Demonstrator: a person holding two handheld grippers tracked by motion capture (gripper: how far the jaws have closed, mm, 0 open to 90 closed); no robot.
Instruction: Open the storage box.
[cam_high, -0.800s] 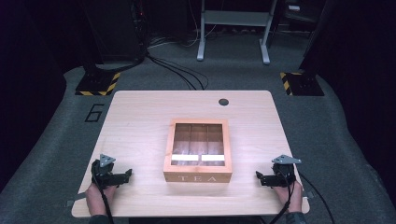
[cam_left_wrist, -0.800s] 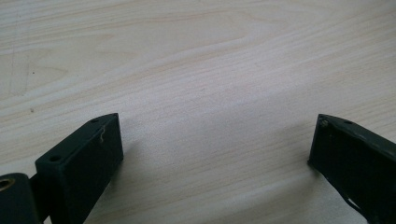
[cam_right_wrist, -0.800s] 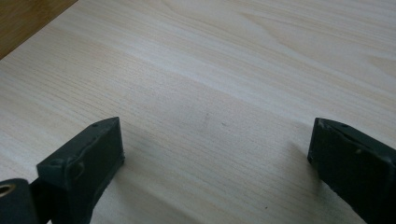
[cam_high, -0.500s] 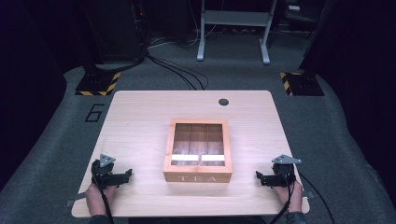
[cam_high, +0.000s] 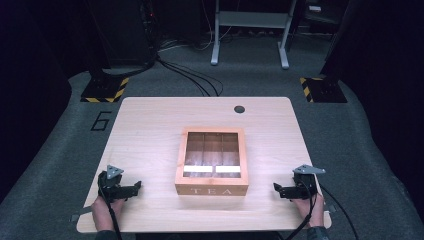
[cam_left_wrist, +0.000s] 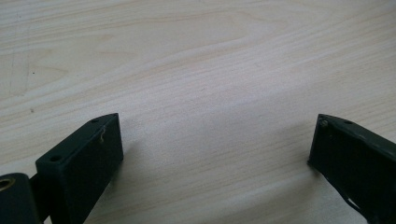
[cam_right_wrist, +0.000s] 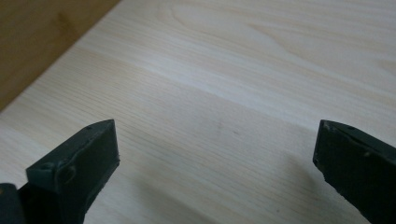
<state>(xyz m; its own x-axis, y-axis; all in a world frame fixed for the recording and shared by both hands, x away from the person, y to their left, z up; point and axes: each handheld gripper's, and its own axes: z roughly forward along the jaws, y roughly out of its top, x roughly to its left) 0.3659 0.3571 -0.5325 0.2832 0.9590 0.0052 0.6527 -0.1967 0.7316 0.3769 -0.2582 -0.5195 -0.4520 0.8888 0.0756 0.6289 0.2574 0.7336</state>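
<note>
**Tea box waits in the middle, both grippers wide and holding nothing**

Tea box (cam_high: 212, 161) sits at the centre of the table (cam_high: 150, 125), its lettered front facing the near edge and its lid down. We read that lid as a wooden frame around a clear pane, since the dividers inside show through it. We judge the box rigid and moderately heavy for its size: solid wooden walls, smooth finish, so the pads could slip on the flat sides if we squeeze lightly. The pane is the fragile part; we would keep the jaws off it and take hold on the wooden frame, at the near rim of the lid to raise it, or across the left and right walls to shift the whole box.

Our left gripper (cam_high: 131, 188) rests near the table's near left corner, well apart from the box, jaws spread wide over bare wood. Our right gripper (cam_high: 280, 190) lies near the near right corner, likewise spread wide with nothing between the jaws. A small dark grommet (cam_high: 239, 109) sits toward the far edge.
</note>
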